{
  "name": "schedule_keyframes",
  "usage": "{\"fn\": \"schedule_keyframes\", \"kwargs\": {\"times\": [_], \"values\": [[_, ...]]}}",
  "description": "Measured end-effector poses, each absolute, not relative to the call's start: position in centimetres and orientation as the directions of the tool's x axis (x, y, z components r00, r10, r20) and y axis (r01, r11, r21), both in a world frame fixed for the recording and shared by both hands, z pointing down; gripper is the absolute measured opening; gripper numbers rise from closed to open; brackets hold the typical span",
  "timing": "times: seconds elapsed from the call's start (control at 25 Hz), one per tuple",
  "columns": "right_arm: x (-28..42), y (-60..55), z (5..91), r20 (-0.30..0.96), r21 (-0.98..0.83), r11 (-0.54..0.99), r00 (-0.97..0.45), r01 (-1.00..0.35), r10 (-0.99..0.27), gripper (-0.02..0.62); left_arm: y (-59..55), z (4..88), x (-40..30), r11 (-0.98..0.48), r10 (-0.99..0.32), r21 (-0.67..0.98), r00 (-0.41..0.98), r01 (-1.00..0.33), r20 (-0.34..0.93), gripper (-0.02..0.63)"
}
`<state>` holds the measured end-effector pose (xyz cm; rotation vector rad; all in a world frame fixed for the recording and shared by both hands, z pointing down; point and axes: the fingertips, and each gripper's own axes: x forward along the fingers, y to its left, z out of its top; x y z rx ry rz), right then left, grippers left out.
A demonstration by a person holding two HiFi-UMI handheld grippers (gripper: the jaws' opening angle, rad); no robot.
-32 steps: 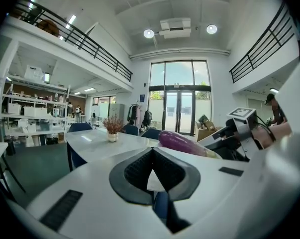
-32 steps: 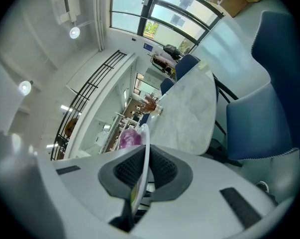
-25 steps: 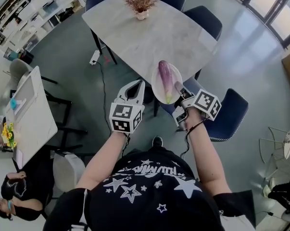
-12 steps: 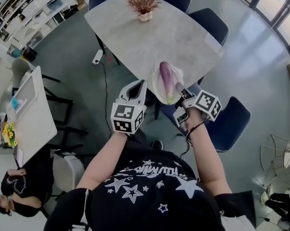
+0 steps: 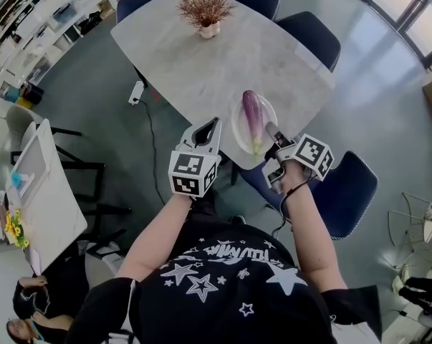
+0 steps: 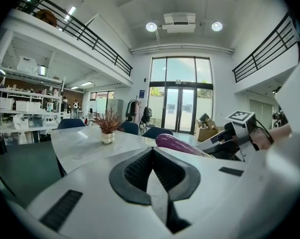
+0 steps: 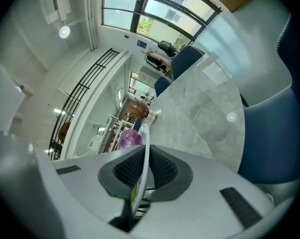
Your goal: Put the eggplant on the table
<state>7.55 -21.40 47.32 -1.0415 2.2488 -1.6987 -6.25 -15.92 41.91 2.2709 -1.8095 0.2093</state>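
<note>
A purple eggplant [image 5: 253, 119] lies on a white plate [image 5: 238, 126] held over the near edge of the grey marble table [image 5: 201, 63]. My right gripper [image 5: 273, 136] is shut on the plate's near rim; in the right gripper view the rim [image 7: 144, 151] runs between the jaws, with the eggplant [image 7: 129, 138] beyond. My left gripper [image 5: 208, 130] hangs just left of the plate, shut with nothing in it. In the left gripper view the eggplant [image 6: 177, 144] shows past the closed jaws, with the right gripper to its right.
A pot of dried plant [image 5: 205, 9] stands at the table's far end. Blue chairs [image 5: 348, 185] ring the table, one right below my right arm. A white desk [image 5: 36, 185] and a seated person are at the left.
The plate with the eggplant has come forward from short of the table to over its near edge, carried by the right gripper. The left gripper moved along beside it.
</note>
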Motion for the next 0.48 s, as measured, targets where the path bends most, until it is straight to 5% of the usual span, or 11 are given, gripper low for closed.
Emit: {"fn": "schedule_keyframes", "kwargs": {"times": [0.48], "values": [[3.4, -31.4, 47.7, 0.312, -0.866, 0.096, -0.679, -0.491, -0.664, 0.028, -27.5, 42.7, -11.2, -0.309, -0.907, 0.12, 0.331, -0.943, 0.261, 0.008]]}}
